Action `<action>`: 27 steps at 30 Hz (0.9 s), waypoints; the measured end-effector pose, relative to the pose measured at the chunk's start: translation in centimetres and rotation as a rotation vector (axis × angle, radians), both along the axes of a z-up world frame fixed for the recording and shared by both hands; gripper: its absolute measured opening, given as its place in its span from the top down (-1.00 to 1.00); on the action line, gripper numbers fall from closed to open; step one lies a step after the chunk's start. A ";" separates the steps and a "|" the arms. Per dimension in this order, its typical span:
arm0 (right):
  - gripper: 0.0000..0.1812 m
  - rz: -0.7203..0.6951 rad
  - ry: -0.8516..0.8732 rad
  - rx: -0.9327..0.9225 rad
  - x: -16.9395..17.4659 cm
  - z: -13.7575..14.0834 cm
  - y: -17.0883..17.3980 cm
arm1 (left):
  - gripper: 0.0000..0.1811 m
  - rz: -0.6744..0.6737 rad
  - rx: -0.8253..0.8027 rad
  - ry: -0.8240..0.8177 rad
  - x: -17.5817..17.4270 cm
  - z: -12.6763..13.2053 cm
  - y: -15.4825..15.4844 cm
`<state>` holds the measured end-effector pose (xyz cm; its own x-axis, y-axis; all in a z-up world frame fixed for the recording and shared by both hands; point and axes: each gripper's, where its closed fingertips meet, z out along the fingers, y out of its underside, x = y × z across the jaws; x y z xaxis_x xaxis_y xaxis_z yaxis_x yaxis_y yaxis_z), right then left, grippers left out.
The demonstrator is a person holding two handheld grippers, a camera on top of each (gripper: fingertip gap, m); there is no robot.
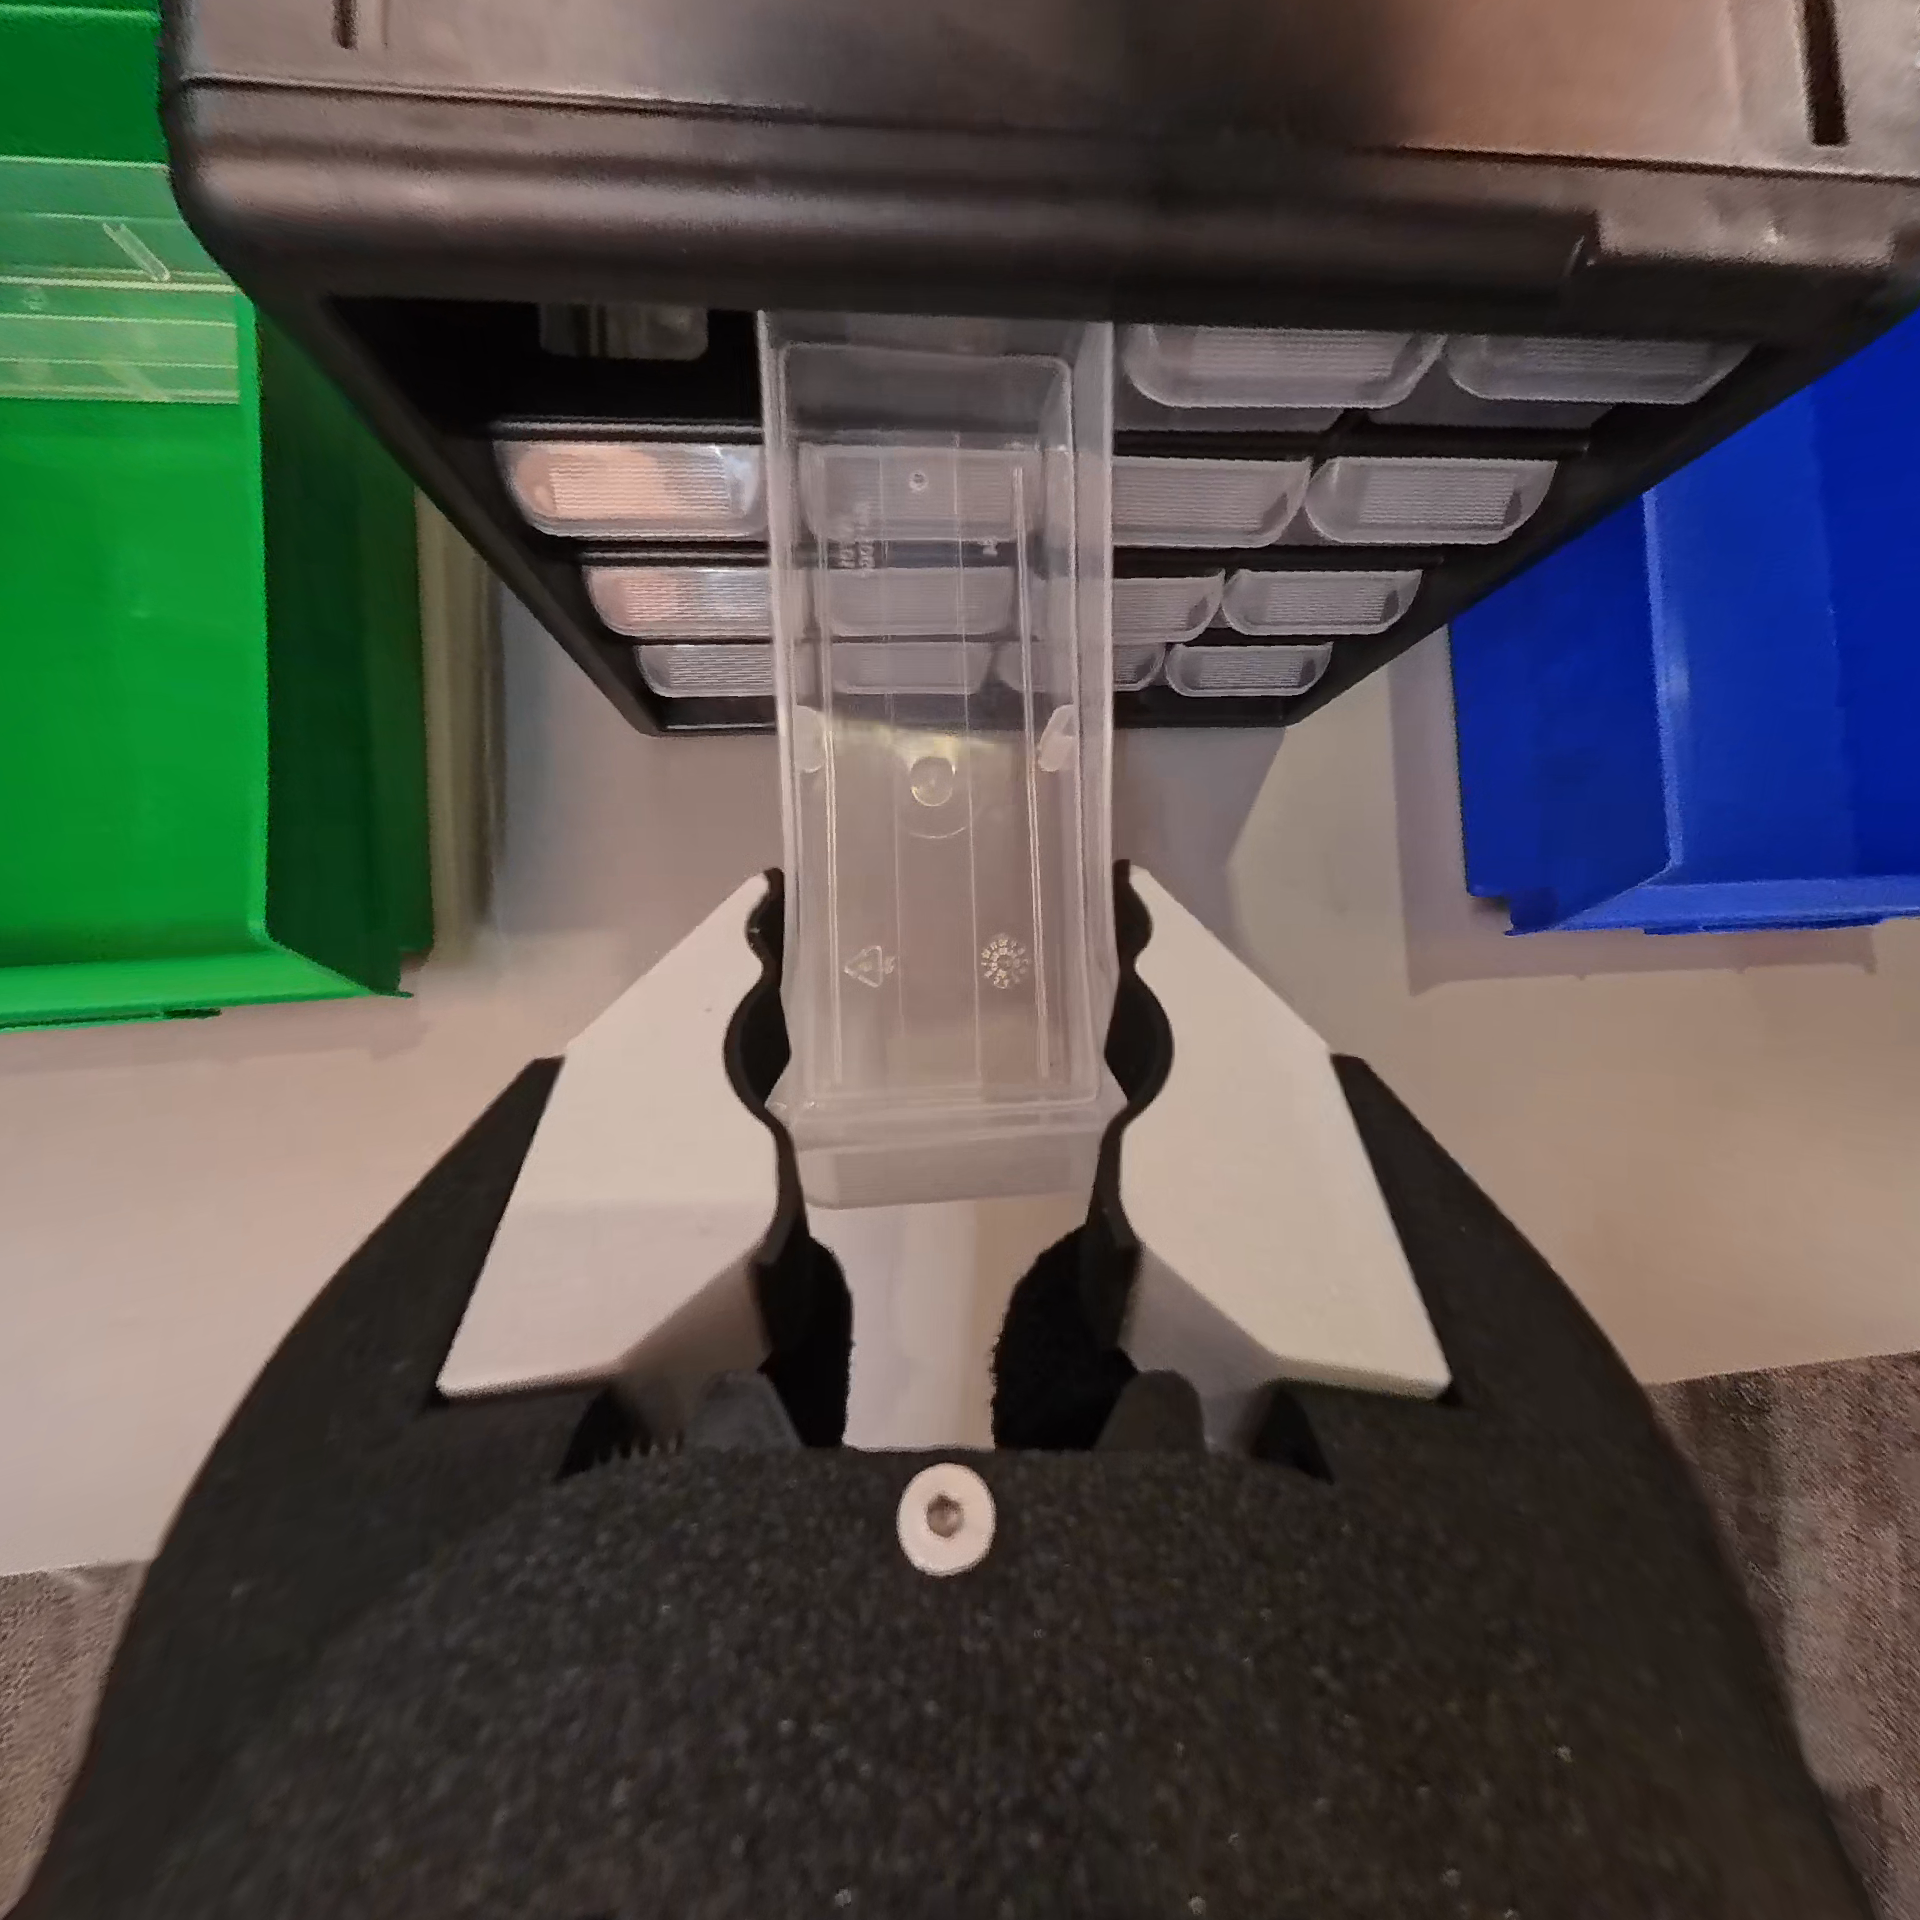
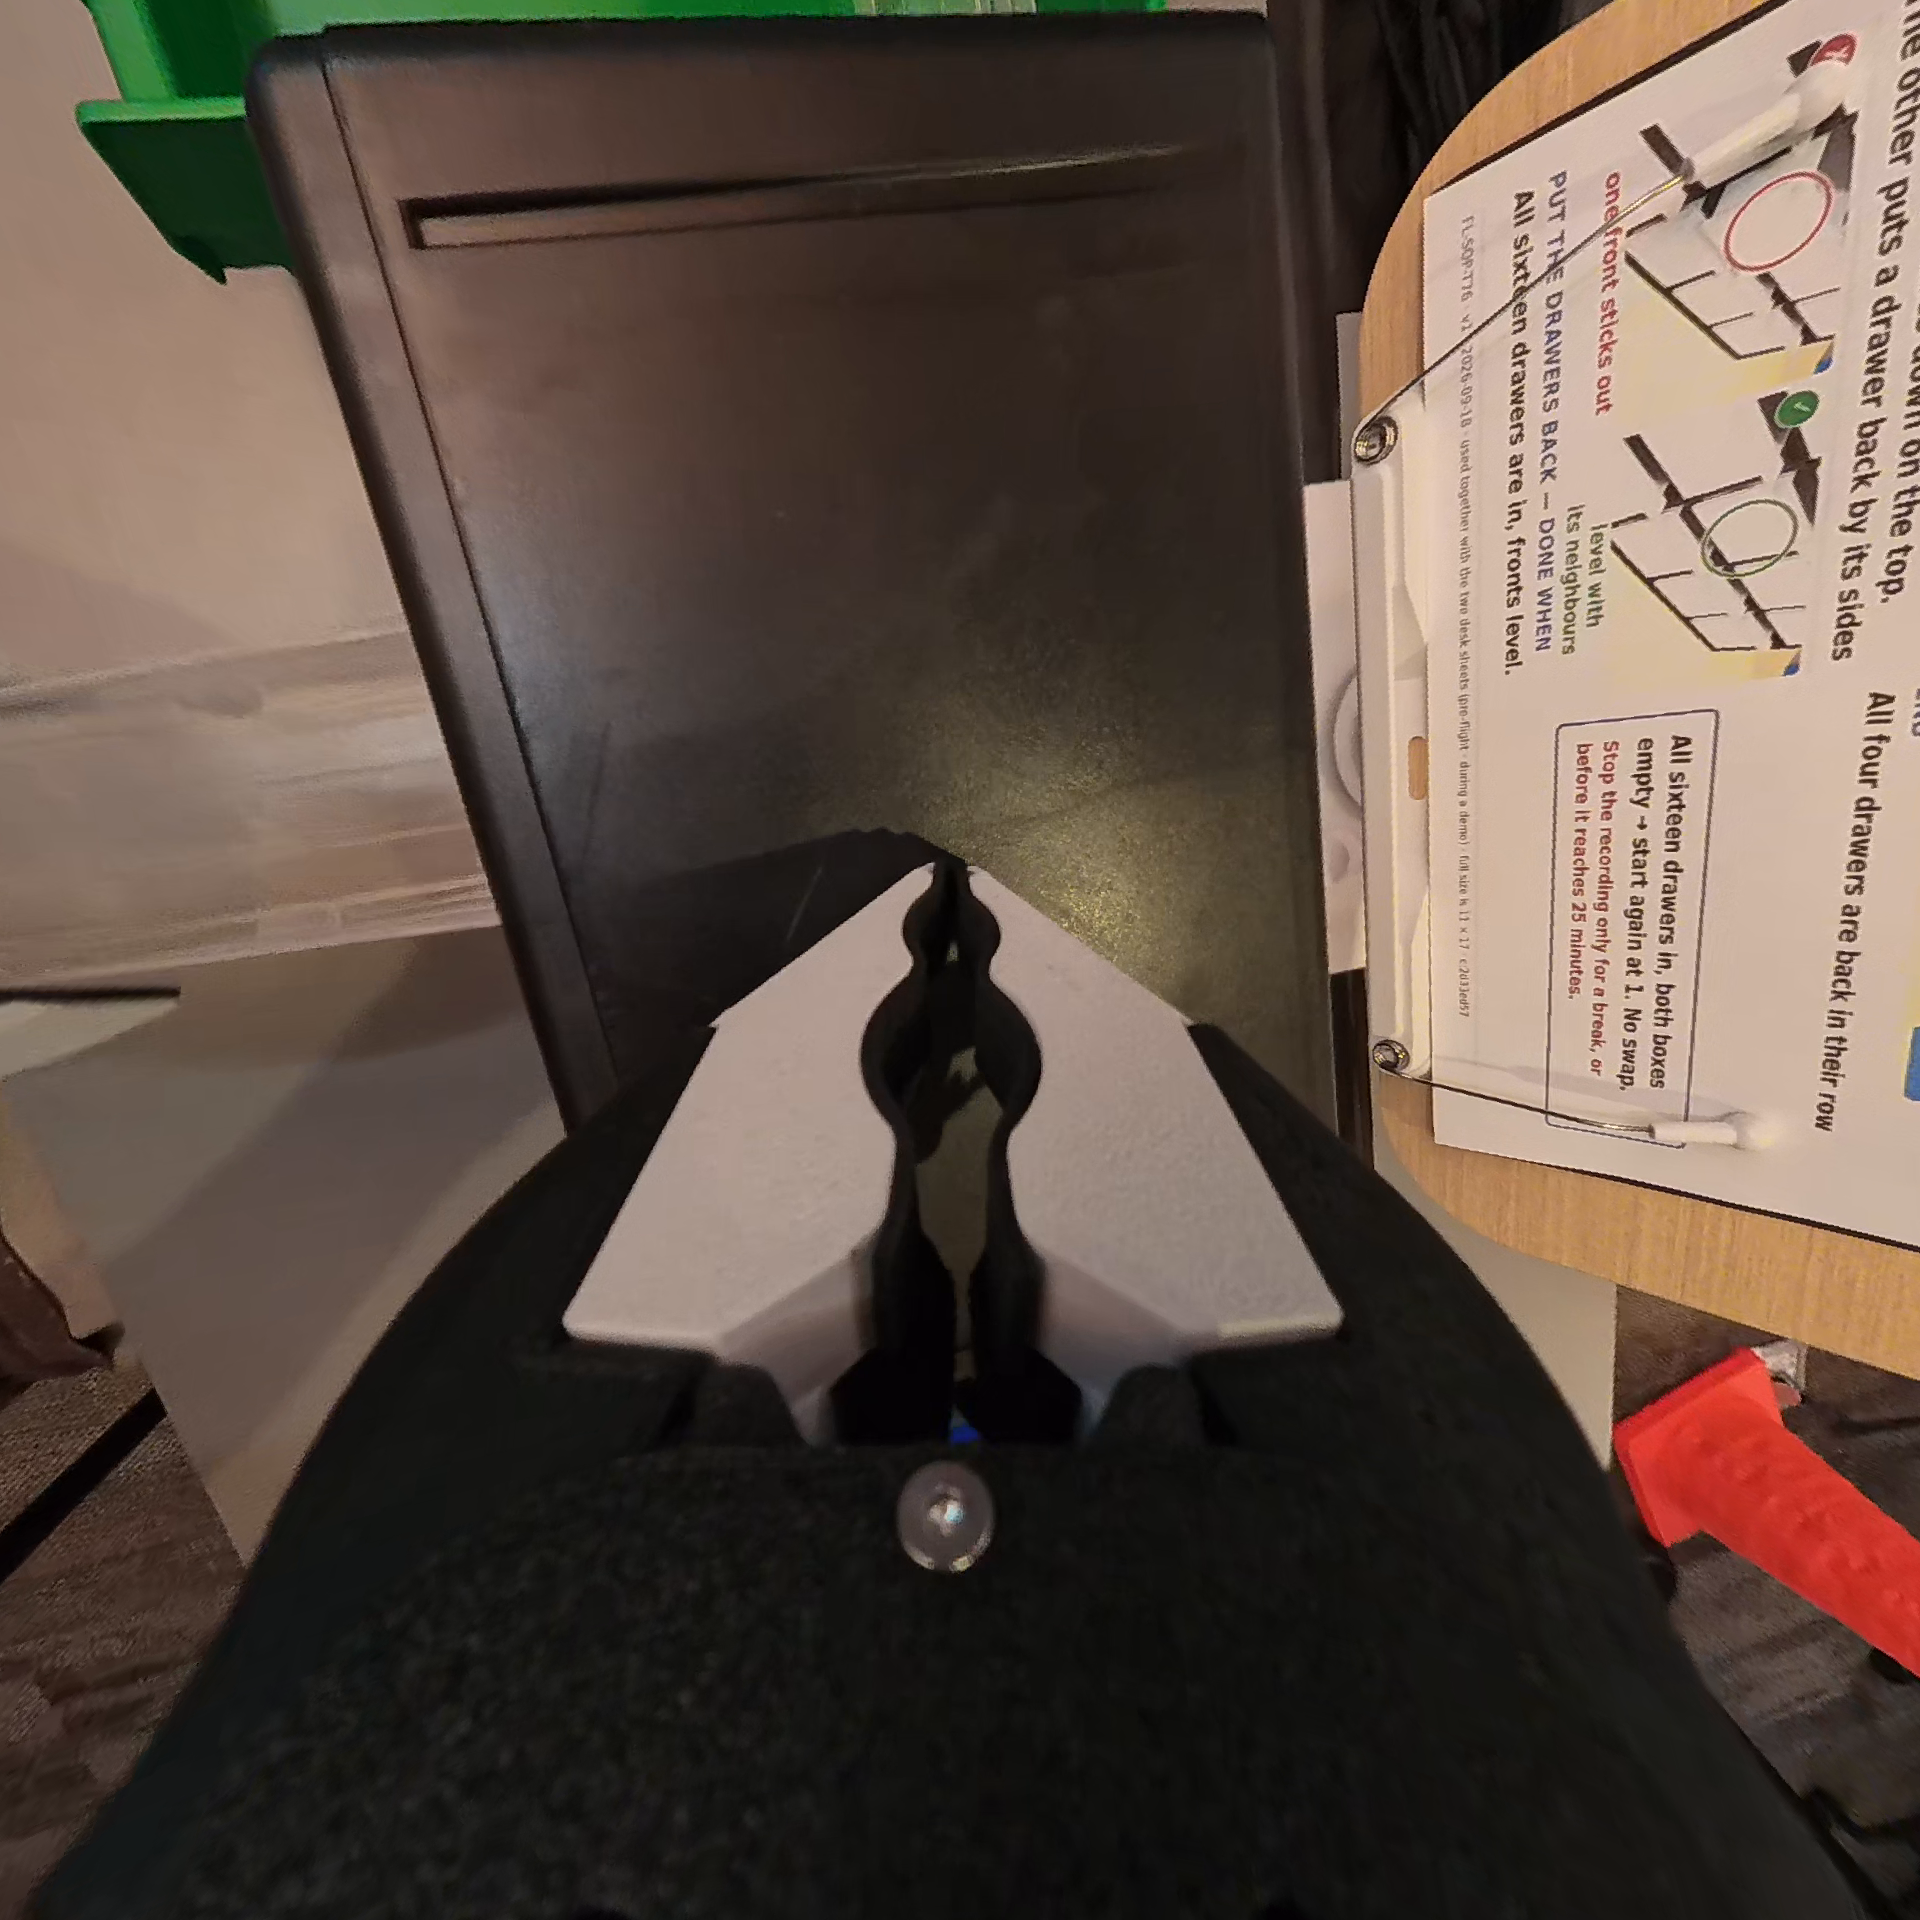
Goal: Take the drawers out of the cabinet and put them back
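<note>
A black cabinet (image 1: 935, 187) with rows of clear drawers fills the top of the left wrist view. My left gripper (image 1: 943, 904) is shut on a clear drawer (image 1: 935, 831), clamping its two sides. The drawer's far end sits at a slot in the top row. The slot to its left (image 1: 623, 332) looks dark, with only a small clear piece showing. In the right wrist view my right gripper (image 2: 948, 873) is shut and empty, its tips pressed against the cabinet's flat black top (image 2: 810, 520).
A green bin (image 1: 156, 675) holding a clear drawer stands left of the cabinet, a blue bin (image 1: 1704, 707) right of it. A printed sheet (image 2: 1662, 623) lies clipped on a wooden board at right. A red part (image 2: 1745, 1475) lies below it.
</note>
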<state>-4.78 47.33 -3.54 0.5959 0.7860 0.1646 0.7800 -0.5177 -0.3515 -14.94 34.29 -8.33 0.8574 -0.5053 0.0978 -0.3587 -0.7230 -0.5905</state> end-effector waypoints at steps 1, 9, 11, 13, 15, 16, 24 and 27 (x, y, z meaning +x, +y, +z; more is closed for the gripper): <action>1.00 0.002 -0.012 0.001 0.0 0.0 0.0 | 0.34 -0.013 -0.017 -0.018 0.4 -0.1 -0.3; 1.00 0.003 -0.057 0.012 0.0 0.0 0.0 | 0.34 -0.015 -0.042 0.012 0.0 -0.1 -0.1; 1.00 -0.001 -0.055 0.018 0.1 0.0 0.1 | 0.34 -0.015 -0.049 0.010 0.0 0.0 -0.1; 1.00 -0.005 -0.054 0.021 0.1 0.0 0.1 | 0.34 -0.003 -0.037 0.014 -0.1 0.0 0.1; 1.00 -0.005 -0.053 0.019 0.0 0.0 0.0 | 0.35 0.009 -0.003 0.059 -0.6 0.1 0.3; 1.00 -0.005 -0.052 0.010 0.0 0.0 -0.1 | 0.34 0.007 -0.003 0.065 -0.5 0.0 0.3; 1.00 -0.002 -0.058 0.003 0.1 0.0 -0.2 | 0.35 -0.017 -0.048 0.065 -0.6 0.2 0.2; 1.00 -0.007 -0.044 0.001 0.1 0.0 -0.2 | 0.34 -0.017 -0.066 0.042 -0.4 0.2 0.1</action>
